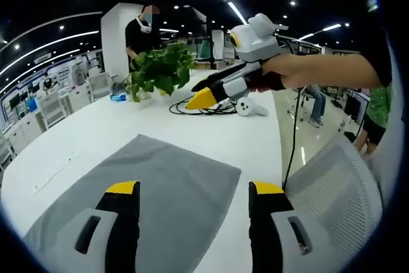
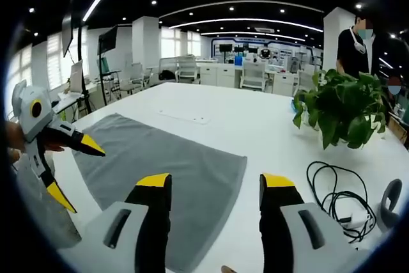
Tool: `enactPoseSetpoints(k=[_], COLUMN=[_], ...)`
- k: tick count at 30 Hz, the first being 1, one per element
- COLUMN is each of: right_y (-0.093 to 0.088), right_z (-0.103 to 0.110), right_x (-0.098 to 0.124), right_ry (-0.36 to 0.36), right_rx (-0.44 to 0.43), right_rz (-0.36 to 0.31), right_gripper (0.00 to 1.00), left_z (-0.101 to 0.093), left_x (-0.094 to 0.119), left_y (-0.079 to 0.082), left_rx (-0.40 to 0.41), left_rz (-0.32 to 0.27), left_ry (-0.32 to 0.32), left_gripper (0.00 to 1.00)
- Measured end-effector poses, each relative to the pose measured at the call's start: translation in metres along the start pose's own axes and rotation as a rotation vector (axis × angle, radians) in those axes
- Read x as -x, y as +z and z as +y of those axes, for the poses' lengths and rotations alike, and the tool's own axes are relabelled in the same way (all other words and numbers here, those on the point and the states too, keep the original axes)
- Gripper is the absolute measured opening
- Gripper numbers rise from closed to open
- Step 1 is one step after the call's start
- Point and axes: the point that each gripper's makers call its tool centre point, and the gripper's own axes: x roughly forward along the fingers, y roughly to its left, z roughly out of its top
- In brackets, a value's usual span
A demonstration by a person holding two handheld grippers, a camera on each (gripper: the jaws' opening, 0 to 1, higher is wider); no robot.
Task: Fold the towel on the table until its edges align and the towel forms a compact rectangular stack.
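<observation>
A grey towel lies spread flat on the white table. My left gripper is open just above the towel's near part, its yellow-tipped jaws wide apart with nothing between them. Held by a hand, the right gripper hovers over the table beyond the towel's far corner. In the right gripper view the towel stretches leftward under my open right gripper. There the left gripper stands at the towel's left edge, jaws spread.
A potted green plant stands on the table past the towel. A coiled black cable and a white controller lie beside it. A mesh chair is at the table's side. A person stands behind the plant.
</observation>
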Motion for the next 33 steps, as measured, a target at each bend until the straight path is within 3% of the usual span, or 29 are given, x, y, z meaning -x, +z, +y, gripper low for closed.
enactPoseSetpoints(k=[11, 18, 24, 29, 33], right_y=[-0.004, -0.007, -0.011, -0.016, -0.017], right_z=[-0.021, -0.037, -0.044, -0.05, -0.046], right_x=[-0.04, -0.06, -0.076, -0.089, -0.1], right_ry=[-0.002, -0.02, -0.017, -0.012, 0.035], right_rx=[-0.018, -0.057, -0.061, -0.069, -0.052], right_rz=[0.029, 0.027, 0.033, 0.04, 0.03], right_gripper=[0.52, 0.5, 0.48, 0.47, 0.48], left_z=[-0.021, -0.047, -0.08, -0.093, -0.099], left_x=[-0.047, -0.073, -0.086, -0.099, -0.111], left_y=[0.0, -0.01, -0.03, -0.031, -0.036], left_rx=[-0.02, -0.043, -0.101, -0.101, -0.085], left_rz=[0.037, 0.071, 0.122, 0.118, 0.123], left_ry=[-0.087, -0.162, -0.24, -0.275, -0.301], left_gripper=[0.68, 0.67, 0.63, 0.59, 0.53])
